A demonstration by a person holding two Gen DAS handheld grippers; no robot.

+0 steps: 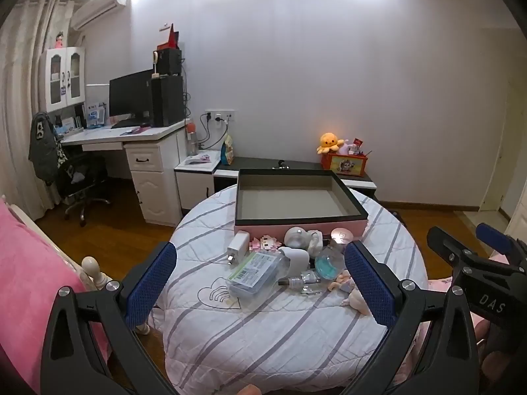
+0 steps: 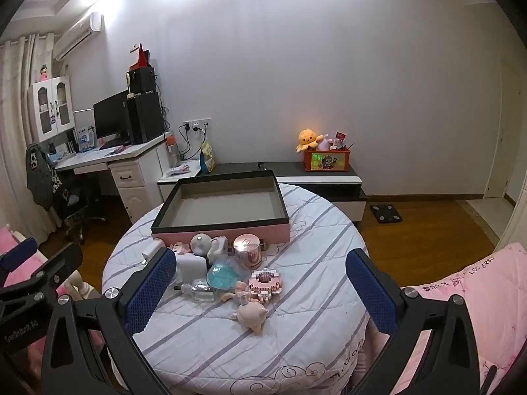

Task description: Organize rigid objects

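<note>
The left tool (image 1: 260, 283) hangs above the near edge of a round bench covered in a white quilted cloth with grey stripes (image 1: 263, 335), its blue-padded fingers (image 1: 150, 283) spread wide with nothing between them. The right tool (image 2: 260, 284) hovers just beside it, likewise spread wide and holding nothing; both tilt down toward the clutter.

At twelve o'clock on the bench sits a shallow rectangular cardboard box with pink sides, a black rim and a bare grey floor (image 1: 354, 197). The rigid things lie in a cluster at its near wall:
- a white plug-in charger block (image 1: 238, 247) at ten o'clock of the cluster
- a clear plastic case with a green-and-white label (image 1: 255, 271), flat, toward seven o'clock
- a clear glass flask with turquoise liquid (image 2: 224, 275), tilted, near the middle
- a small clear glass bottle lying on its side (image 2: 201, 291)
- a rose-gold metal tin (image 2: 247, 250) upright, touching or nearly touching the box
- a pink-and-white brick-built figure (image 2: 265, 283), flat, at three o'clock
- a pale peach doll figure (image 2: 252, 312) on its side at six o'clock, nearest the tools
</note>
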